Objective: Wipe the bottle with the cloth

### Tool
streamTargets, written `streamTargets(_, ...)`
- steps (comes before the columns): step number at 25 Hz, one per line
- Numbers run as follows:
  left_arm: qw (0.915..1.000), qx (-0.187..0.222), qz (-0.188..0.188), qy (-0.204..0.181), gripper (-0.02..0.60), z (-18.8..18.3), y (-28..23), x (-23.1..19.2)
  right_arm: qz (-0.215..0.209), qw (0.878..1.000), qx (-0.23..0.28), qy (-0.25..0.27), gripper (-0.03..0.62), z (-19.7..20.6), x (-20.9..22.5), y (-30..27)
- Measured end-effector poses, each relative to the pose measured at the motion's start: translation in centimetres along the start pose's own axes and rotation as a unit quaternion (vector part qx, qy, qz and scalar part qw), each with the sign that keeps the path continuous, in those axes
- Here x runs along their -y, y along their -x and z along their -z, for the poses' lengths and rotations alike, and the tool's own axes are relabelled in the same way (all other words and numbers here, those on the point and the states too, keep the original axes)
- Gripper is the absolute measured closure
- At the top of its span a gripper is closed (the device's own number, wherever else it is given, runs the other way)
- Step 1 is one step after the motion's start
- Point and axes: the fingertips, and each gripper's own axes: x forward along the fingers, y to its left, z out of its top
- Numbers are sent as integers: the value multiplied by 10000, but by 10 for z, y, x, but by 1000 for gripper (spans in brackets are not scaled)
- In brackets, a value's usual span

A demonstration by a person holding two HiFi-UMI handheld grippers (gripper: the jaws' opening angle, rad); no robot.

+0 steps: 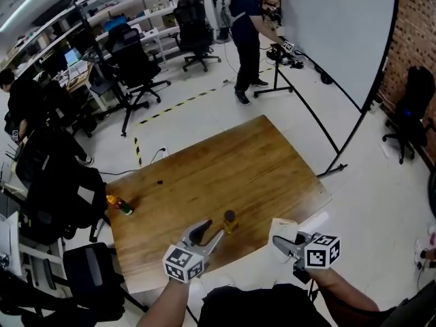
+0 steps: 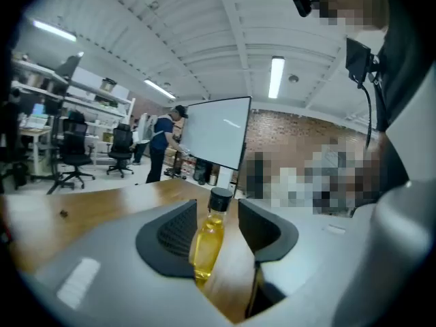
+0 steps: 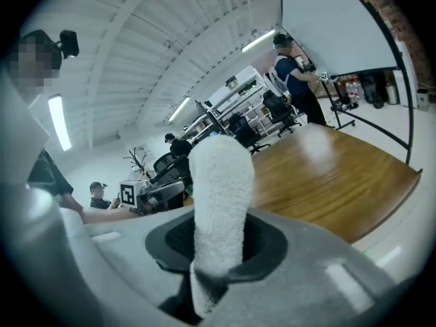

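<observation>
1. Head view, far left: a small orange bottle (image 1: 119, 205) lies on its side at the left edge of the wooden table (image 1: 245, 162), well apart from both tools.
2. Left gripper (image 1: 212, 231): it is held low over the near edge of the table, with its marker cube (image 1: 182, 263) nearest the person.
3. Left gripper view: the left gripper (image 2: 218, 213) is released, with its jaws spread apart. The bottle (image 2: 208, 240) stands between them.
4. Bottle position: the bottle (image 1: 229, 221) stands upright on the table near the near edge, roughly midway along it. It holds yellow liquid and carries a black cap (image 2: 220, 199).
5. Bottle contact: the bottle sits close against the left jaw pad. Bare table (image 2: 102, 196) shows in the gap between the bottle and the right jaw.
6. Right gripper (image 1: 285, 244): it is held just off the near edge of the table, to the right of the bottle and apart from it.
7. Right gripper view: the right gripper (image 3: 218, 227) is clenched on the cloth (image 3: 218, 189). The white, nubby cloth stands up from between the jaws as a rounded fold.
8. Cloth in the head view: the cloth (image 1: 283, 229) shows white above the right jaws, over the near table edge.
9. Far right: a whiteboard (image 1: 334, 26) on a wheeled stand is beyond the table, with a person (image 1: 245, 33) standing beside it.
</observation>
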Motion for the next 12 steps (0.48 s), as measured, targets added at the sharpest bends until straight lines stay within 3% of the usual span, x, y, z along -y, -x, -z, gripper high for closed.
streamTargets(3, 9932, 52, -919, 706, 447, 6, 28, 6, -141, 9986, -174, 486, 522, -8, -3, 7)
streamTargets(6, 9718, -149, -1897, 1396, 563, 28, 54, 22, -510, 9943, -431, 833, 521, -15, -12, 18)
streamTargets(9, 9566, -304, -2317, 1744, 565, 49, 65, 61, -748, 9906, -490, 1033, 520, -16, -14, 41)
streamTargets(12, 9510, -238, -2550, 1730, 565, 61, 67, 99, -1042, 9850, -688, 1189, 520, -9, -17, 64)
